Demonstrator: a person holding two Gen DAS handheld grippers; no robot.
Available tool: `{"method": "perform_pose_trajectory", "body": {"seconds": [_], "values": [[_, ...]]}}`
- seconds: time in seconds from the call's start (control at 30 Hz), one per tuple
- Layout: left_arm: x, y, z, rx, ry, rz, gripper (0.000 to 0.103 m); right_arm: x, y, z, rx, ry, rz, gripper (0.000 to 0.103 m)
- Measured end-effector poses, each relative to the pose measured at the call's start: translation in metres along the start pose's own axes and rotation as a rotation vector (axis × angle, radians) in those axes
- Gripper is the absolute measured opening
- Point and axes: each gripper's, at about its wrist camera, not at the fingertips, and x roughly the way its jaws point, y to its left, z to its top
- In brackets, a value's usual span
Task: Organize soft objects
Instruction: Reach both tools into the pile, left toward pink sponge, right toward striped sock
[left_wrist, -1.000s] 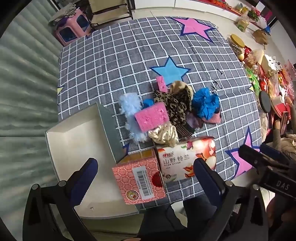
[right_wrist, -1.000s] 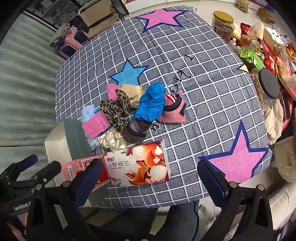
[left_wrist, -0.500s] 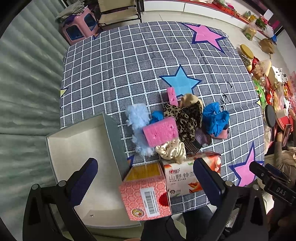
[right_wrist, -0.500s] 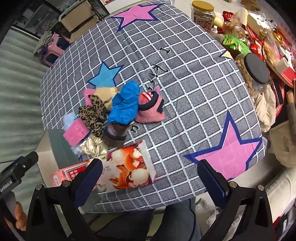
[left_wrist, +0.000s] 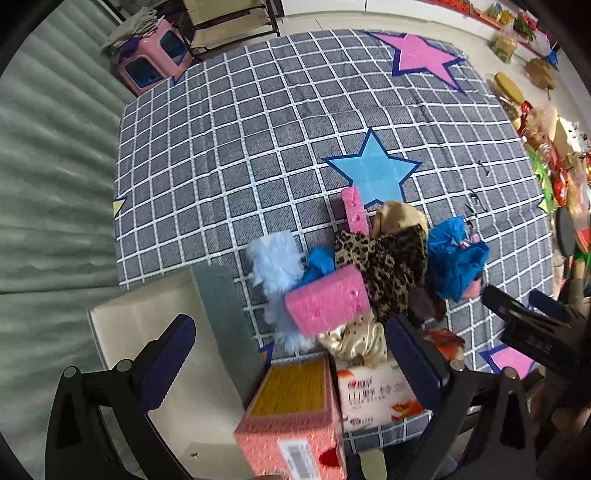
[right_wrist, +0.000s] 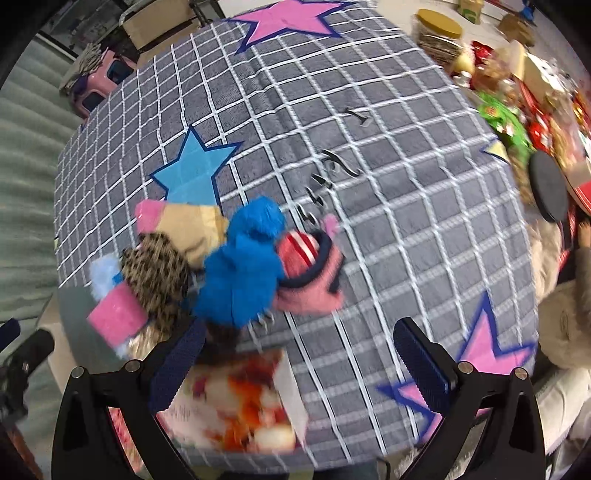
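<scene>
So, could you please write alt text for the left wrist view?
The open left gripper hovers over a pile of soft items: a pink sponge, leopard fabric and blue cloth on a checked tablecloth, beside an empty box.

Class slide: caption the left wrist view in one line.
Open left gripper above pink rectangular sponge and pile of soft cloth items beside white box.

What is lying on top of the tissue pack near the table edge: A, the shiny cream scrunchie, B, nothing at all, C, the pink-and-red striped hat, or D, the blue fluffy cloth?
A: in the left wrist view the cream scrunchie drapes over the top edge of the tissue pack, just below the pink sponge.
</scene>
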Motion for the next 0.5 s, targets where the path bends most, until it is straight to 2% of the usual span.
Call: {"method": "perform_pose_trajectory", "body": {"seconds": [0.17, 0.27, 0.33, 0.43, 0.5], "values": [[0.019, -0.011, 0.024, 0.002, 0.001, 0.025, 0.103, 0.05, 0.008, 0.02, -0.038, 0.034, -0.028, 0.103], [0.036, -0.019, 0.044, 0.016, 0.006, 0.051, 0.103, 0.058, -0.009, 0.021, -0.077, 0.021, -0.208, 0.103], [0.053, -0.025, 0.057, 0.024, 0.023, 0.057, 0.103, 0.048, -0.033, 0.02, -0.035, -0.012, -0.247, 0.103], [0.076, -0.029, 0.074, 0.015, 0.041, 0.061, 0.103, 0.025, -0.066, 0.014, 0.049, -0.02, -0.149, 0.103], [0.09, -0.025, 0.084, -0.023, 0.061, 0.075, 0.103, 0.014, -0.074, 0.009, 0.061, -0.031, -0.112, 0.103]]}}
